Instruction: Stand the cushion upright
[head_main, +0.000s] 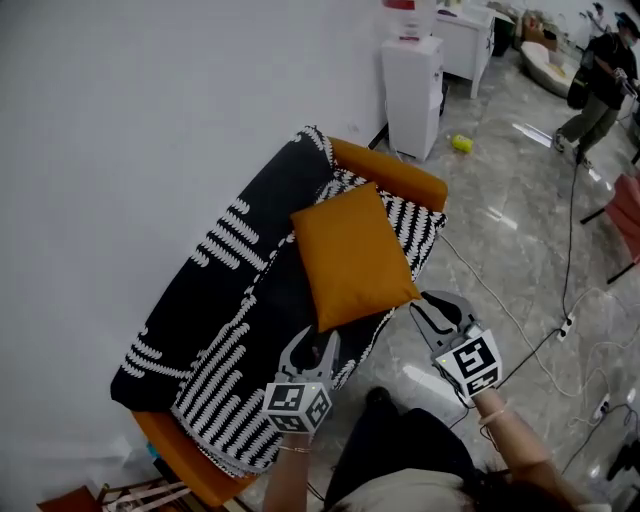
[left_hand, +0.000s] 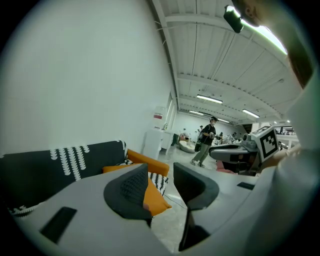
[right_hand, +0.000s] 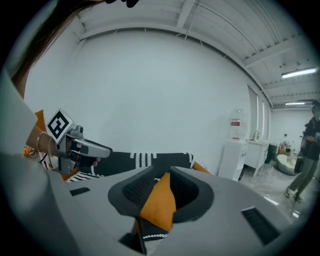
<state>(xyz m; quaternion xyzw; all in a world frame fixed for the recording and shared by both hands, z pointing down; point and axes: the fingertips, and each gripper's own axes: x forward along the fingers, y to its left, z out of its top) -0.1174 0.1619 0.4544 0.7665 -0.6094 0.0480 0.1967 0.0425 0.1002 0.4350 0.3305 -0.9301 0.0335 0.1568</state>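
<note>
An orange cushion (head_main: 352, 255) lies flat on the seat of a sofa, on a black-and-white patterned throw (head_main: 225, 330). My left gripper (head_main: 316, 341) is at the cushion's near left corner with its jaws open. In the left gripper view the cushion (left_hand: 156, 199) shows through the gap of the left gripper (left_hand: 160, 182), beyond the pads. My right gripper (head_main: 437, 304) is open at the cushion's near right corner. In the right gripper view that corner of the cushion (right_hand: 159, 207) shows between the jaws of the right gripper (right_hand: 162, 192); whether the pads touch it I cannot tell.
The sofa's orange armrest (head_main: 392, 172) is at the far end, against a white wall. A white water dispenser (head_main: 412, 90) stands beyond it, with a yellow object (head_main: 461, 143) on the glossy floor. Cables (head_main: 545, 345) run across the floor at right. A person (head_main: 600, 85) stands far off.
</note>
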